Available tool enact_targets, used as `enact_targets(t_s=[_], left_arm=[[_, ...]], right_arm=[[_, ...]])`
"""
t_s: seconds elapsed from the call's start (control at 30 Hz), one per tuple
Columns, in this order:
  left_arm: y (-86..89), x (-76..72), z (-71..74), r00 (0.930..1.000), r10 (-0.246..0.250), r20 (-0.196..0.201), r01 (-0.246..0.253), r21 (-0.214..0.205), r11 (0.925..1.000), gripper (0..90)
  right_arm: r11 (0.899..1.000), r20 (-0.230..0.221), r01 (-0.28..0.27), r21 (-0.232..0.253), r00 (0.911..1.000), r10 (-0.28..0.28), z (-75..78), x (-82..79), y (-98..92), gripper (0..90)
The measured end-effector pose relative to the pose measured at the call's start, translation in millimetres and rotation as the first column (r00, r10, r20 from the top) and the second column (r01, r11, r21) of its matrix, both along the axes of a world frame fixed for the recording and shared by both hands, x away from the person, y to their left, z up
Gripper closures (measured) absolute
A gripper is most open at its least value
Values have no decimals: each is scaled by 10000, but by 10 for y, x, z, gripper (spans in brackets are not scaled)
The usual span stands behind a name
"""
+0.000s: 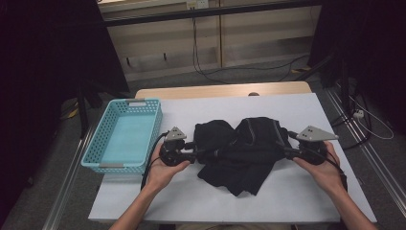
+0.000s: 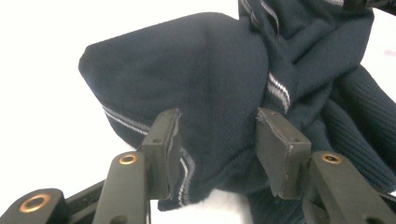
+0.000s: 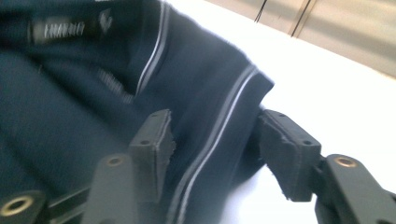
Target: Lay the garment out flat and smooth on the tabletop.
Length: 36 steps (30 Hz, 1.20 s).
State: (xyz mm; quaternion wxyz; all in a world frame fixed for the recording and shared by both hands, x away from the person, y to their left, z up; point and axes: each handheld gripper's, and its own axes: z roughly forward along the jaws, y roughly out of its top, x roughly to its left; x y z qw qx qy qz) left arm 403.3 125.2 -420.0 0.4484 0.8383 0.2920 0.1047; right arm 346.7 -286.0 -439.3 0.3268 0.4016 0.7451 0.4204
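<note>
A dark navy garment (image 1: 239, 148) with thin white stripes lies crumpled on the white table (image 1: 191, 201). My left gripper (image 1: 194, 152) is at its left edge, held level and pointing right. In the left gripper view its jaws stand apart (image 2: 217, 140) with a fold of the garment (image 2: 205, 79) lying loosely between them. My right gripper (image 1: 287, 151) is at the garment's right edge and points left. The right gripper view shows its jaws (image 3: 215, 144) apart too, with a striped hem of the garment (image 3: 205, 107) between them and no pad pressing on it.
A light blue plastic basket (image 1: 103, 143) stands at the table's left edge, close to my left hand. Bare white tabletop lies in front of and behind the garment. Beyond the table are cables on the floor and a wooden cabinet (image 1: 258, 33).
</note>
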Motion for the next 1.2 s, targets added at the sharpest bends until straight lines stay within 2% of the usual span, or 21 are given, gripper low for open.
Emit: enact_targets(t_s=[0.1, 0.2, 0.23, 0.27, 0.3, 0.33, 0.37, 0.5, 0.57, 0.63, 0.67, 0.73, 0.77, 0.87, 0.9, 0.97, 1.0, 1.07, 1.1, 1.13, 1.2], left_arm=[[-50, 30, 40, 9999, -14, 139, 14, -12, 10000, 526], [-133, 96, 16, 9999, -62, 160, 60, 141, 9999, 535], [-189, 155, -27, 9995, -18, 330, 7, 357, 9994, 570], [-189, 155, -27, 9995, -18, 330, 7, 357, 9994, 622], [-215, 173, -52, 9994, 82, 326, -98, 495, 9987, 622], [-236, 196, -82, 9993, 120, 343, -140, 589, 9982, 673], [-267, 233, -137, 9996, 234, 166, -245, 677, 9974, 760], [-266, 273, -167, 9993, 371, 73, -375, 722, 9967, 799], [-251, 276, -166, 9996, 287, 59, -291, 700, 9971, 802], [-236, 275, -163, 9994, 343, 62, -347, 708, 9969, 802], [-227, 280, -160, 9994, 351, 53, -354, 734, 9967, 802], [-218, 289, -164, 9993, 372, 56, -374, 659, 9971, 801], [-215, 294, -164, 9993, 385, 40, -386, 645, 9972, 801], [-210, 302, -170, 9991, 412, -68, -407, 552, 9976, 801], [-204, 305, -169, 9992, 395, -25, -393, 565, 9976, 796], [-197, 308, -169, 9993, 371, -91, -365, 561, 9978, 793], [-197, 308, -169, 9993, 371, -91, -365, 561, 9978, 793], [-192, 309, -169, 9993, 362, -116, -355, 547, 9979, 793], [-191, 309, -169, 9992, 364, -141, -356, 526, 9980, 793], [-191, 307, -169, 9991, 376, -174, -367, 468, 9982, 793], [-187, 301, -167, 9991, 392, -188, -383, 437, 9983, 793]], right_arm=[[9997, 261, -124, 199, 9996, 119, 109, 110, 17, 426], [9998, 69, -134, 172, 9999, 132, 125, 285, 104, 437], [9997, -76, -236, 11, 9997, 236, 110, 424, 190, 464], [9997, -76, -236, 11, 9997, 236, 110, 424, 190, 464], [9996, -132, -294, 5, 9995, 294, 105, 493, 232, 484], [9995, -174, -319, 32, 9993, 319, 106, 561, 274, 505], [9988, -177, -477, 75, 9987, 479, 122, 692, 352, 527], [9981, -235, -604, -143, 9979, 601, 162, 868, 465, 514], [9986, -266, -490, -194, 9985, 485, 154, 1002, 532, 440], [9988, -359, -479, -82, 9982, 476, 122, 1034, 543, 435], [9985, -576, -547, 42, 9968, 549, 77, 1058, 551, 432], [9982, -1167, -541, -277, 9919, 505, -40, 1096, 574, 399], [9966, -1817, -684, -466, 9816, 589, -151, 1127, 586, 376], [9950, -2133, -690, -718, 9756, 522, -227, 1161, 576, 353], [9944, -2375, -737, -752, 9699, 539, -283, 1195, 554, 346], [9934, -2651, -906, -704, 9617, 689, -328, 1207, 540, 407], [9934, -2651, -906, -704, 9617, 689, -328, 1207, 540, 407], [9917, -2779, -1185, -493, 9554, 1004, -320, 1191, 531, 535], [9893, -2659, -1253, -753, 9587, 1012, -302, 1150, 552, 696], [9893, -2659, -1253, -753, 9587, 1012, -302, 1150, 552, 696], [9882, -2402, -1200, -956, 9662, 941, -286, 1100, 568, 797]])
